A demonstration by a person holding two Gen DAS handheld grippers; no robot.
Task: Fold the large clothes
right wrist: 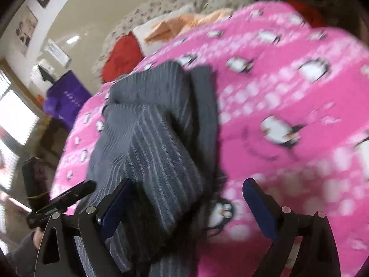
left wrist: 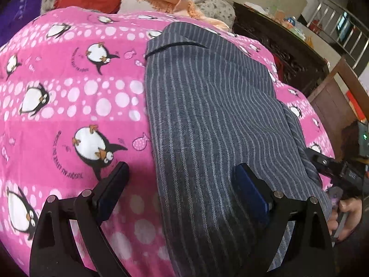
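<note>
Grey striped garment (left wrist: 207, 106) spread lengthwise over pink penguin-print blanket (left wrist: 69, 97), dark-edged pocket slit near its far end. Left gripper (left wrist: 182, 173) low over the near part, jaws spread wide, one finger above blanket, the other above cloth. Right gripper (left wrist: 332, 168) at garment's right edge.

We see black grippers (left wrist: 181, 180) (right wrist: 188, 196) with dark blue pads (left wrist: 250, 189), silver screws (left wrist: 87, 193), and a bare-skinned hand (left wrist: 344, 217).

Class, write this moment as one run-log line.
striped garment: partly folded on pink penguin blanket | left gripper: open, straddling its edge | right gripper: open, over its near end
</note>
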